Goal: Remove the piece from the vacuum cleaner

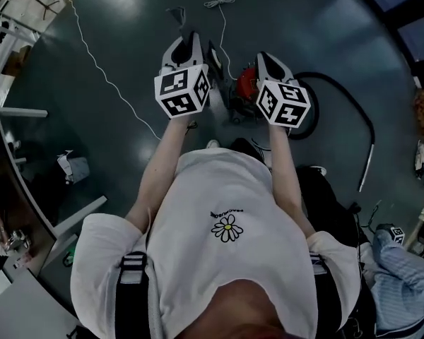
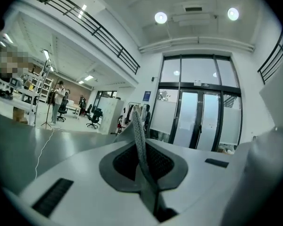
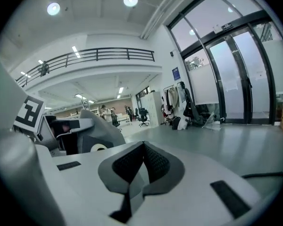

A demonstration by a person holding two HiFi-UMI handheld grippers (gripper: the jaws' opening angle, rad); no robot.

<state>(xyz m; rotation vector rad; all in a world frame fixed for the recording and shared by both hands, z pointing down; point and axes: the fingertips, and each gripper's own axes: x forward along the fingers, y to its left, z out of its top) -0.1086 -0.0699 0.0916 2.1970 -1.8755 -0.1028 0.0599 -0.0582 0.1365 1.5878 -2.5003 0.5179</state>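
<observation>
**Both tongs closed and empty above the vacuum cleaner; removal not begun**

Setting: large hall, dark glossy floor (image 1: 127, 20). The person stands with both arms held forward, seen steeply from above.

Task object: the vacuum cleaner (image 1: 246, 83) sits on the floor directly ahead, between and below the two grippers. Only part of its red body shows; the rest is hidden behind the marker cubes. A black hose (image 1: 353, 111) arcs out from it to the person's right and runs into a pale straight tube (image 1: 367, 167) lying on the floor. Which piece is meant to come off cannot be told from here; hose or tube seems likeliest.

Tongs: left gripper (image 1: 192, 41) has its jaws pressed together with nothing between them, confirmed in its own view (image 2: 137, 114). Right gripper (image 1: 265, 56) likewise, pads closed on each other and empty (image 3: 142, 147). Both gripper views look level across the hall, not down at the machine.

Handling estimate: body probably heavy and likely to roll or shift if pulled. Hose is probably soft and springy, a poor place to pull. Better to pinch the stiff cuff where the hose meets the body, or the rigid tube near its joint, while the other gripper steadies the body. Smooth plastic may slip.

Minor: thin white cable (image 1: 106, 76) trails across the floor to the left, well apart from the machine.
</observation>
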